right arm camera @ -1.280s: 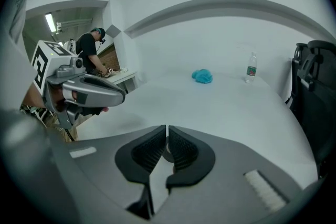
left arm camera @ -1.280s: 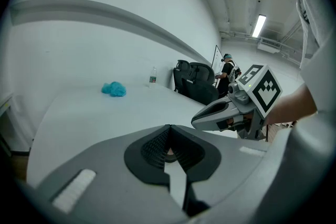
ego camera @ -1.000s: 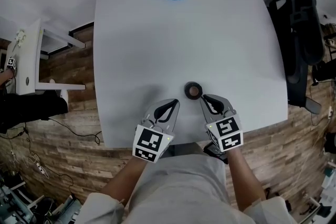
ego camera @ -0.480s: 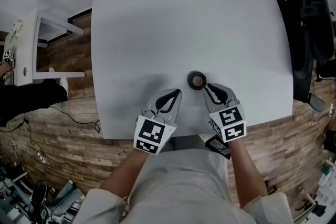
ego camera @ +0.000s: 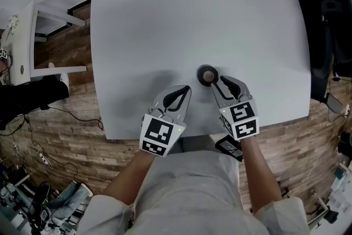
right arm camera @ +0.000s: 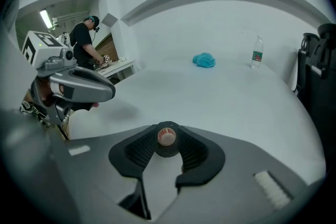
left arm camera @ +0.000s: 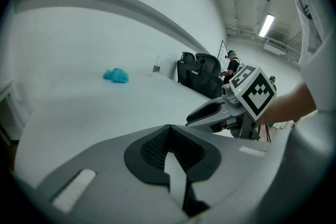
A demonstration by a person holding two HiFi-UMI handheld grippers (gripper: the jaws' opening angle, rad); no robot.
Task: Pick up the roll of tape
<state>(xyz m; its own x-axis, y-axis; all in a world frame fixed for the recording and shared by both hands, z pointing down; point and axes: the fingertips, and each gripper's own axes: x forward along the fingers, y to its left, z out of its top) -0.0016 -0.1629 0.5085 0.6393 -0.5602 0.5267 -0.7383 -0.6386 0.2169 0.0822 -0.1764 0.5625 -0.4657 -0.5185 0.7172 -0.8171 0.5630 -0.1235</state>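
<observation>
The roll of tape [ego camera: 207, 75] is small and black with a pinkish core, and it lies flat on the white table [ego camera: 165, 19] near the front edge. My right gripper [ego camera: 216, 82] points down at it from just behind. In the right gripper view the tape roll [right arm camera: 167, 138] sits right at the tips of the right gripper [right arm camera: 168, 126]. Its jaws are opening, with the roll between the tips and no clear squeeze on it. My left gripper [ego camera: 186, 89] hovers to the left of the roll, apart from it. In its own view the left gripper [left arm camera: 169, 129] is shut and empty.
A blue cloth [right arm camera: 204, 60] and a water bottle [right arm camera: 256, 59] stand at the table's far end. Black chairs [ego camera: 330, 25] flank the right side. A white shelf [ego camera: 22, 41] is at the left. A dark handset [ego camera: 228, 147] rests on my lap below the table's front edge.
Both grippers have sunk a little toward the table. The right one's tips have drawn closer to the tape roll. The left gripper has stayed shut.
</observation>
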